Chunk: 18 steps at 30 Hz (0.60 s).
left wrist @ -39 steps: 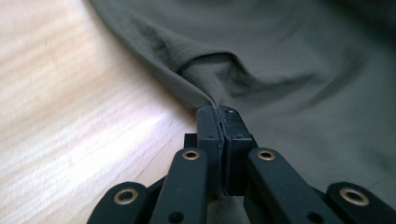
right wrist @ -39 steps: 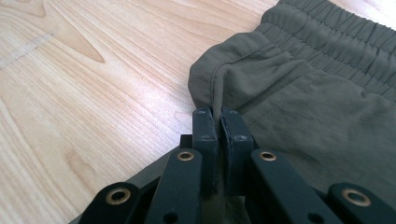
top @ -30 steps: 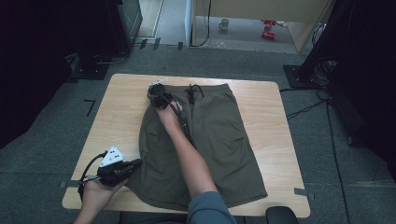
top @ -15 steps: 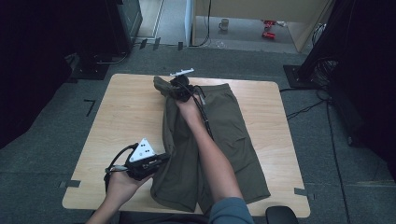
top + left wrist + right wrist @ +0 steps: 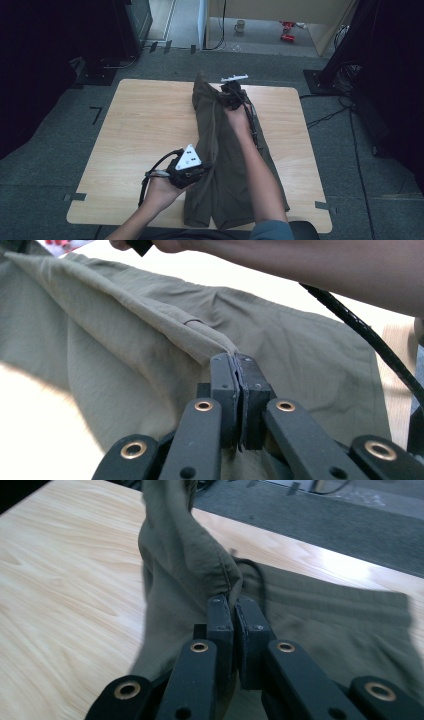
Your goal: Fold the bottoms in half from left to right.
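- Olive-green woven shorts [image 5: 220,150] are lying along the middle of the pale wood counter [image 5: 140,130], one side lifted over the other.
- The left gripper [image 5: 235,360] is pinching a hem edge; the right gripper [image 5: 234,602] is clamping the gathered waistband.
- Thin, limp cloth could be slipping free if either hand pulls unevenly, spoiling the fold.

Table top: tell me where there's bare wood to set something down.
The widest bare wood on the table lies left of the shorts, out to the left edge. A narrower strip runs right of the shorts. The middle is crowded: folded shorts, both forearms, left gripper and right gripper.
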Each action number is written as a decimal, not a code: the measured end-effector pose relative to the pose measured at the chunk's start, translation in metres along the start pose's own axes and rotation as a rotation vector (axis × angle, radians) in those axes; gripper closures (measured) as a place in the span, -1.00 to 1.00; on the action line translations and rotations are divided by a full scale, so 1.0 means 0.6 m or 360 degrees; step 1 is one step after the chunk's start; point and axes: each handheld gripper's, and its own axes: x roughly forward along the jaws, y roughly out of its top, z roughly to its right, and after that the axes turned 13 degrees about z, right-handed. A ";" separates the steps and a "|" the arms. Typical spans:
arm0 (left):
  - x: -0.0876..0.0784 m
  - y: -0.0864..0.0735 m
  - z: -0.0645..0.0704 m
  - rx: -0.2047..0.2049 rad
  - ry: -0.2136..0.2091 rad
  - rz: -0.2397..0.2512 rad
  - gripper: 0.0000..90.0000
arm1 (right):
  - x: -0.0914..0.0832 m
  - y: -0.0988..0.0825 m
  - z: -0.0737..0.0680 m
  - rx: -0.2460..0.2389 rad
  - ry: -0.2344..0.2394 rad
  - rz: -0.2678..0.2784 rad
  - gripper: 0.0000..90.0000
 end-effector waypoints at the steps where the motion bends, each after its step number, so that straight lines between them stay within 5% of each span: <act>1: 0.011 0.002 0.004 0.0001 -0.0014 -0.0007 0.97 | -0.004 -0.001 0.007 -0.0003 -0.0011 -0.0001 0.92; 11: 0.117 0.002 0.054 -0.0085 -0.0119 0.0112 0.97 | -0.047 -0.028 0.105 0.0010 -0.0164 -0.0033 0.91; 14: 0.156 -0.016 0.059 -0.0185 -0.0174 0.0034 0.97 | -0.050 -0.042 0.127 0.0016 -0.0236 -0.0086 0.90; 18: 0.189 -0.045 0.069 -0.0110 -0.0185 -0.0132 0.95 | -0.049 -0.068 0.151 -0.0001 -0.0294 -0.0152 0.88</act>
